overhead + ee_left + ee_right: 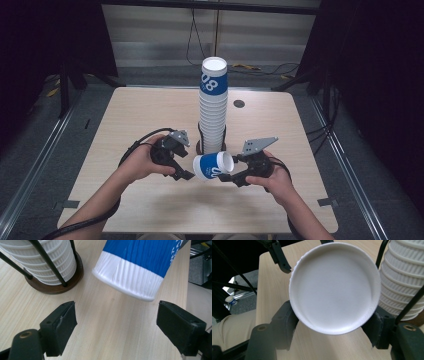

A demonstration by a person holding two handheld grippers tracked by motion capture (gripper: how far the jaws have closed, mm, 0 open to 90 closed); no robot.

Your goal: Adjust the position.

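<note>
The blue-and-white paper cup point(213, 166) is held on its side above the table point(150, 210), just in front of the cup stack point(213, 107) in its wire holder. Its long axis runs left to right between the hands. The right gripper point(234, 176) clamps the cup at one end. The left gripper point(182, 175) stands with jaws spread wide and empty, just beside the cup's other end and facing it.
</note>
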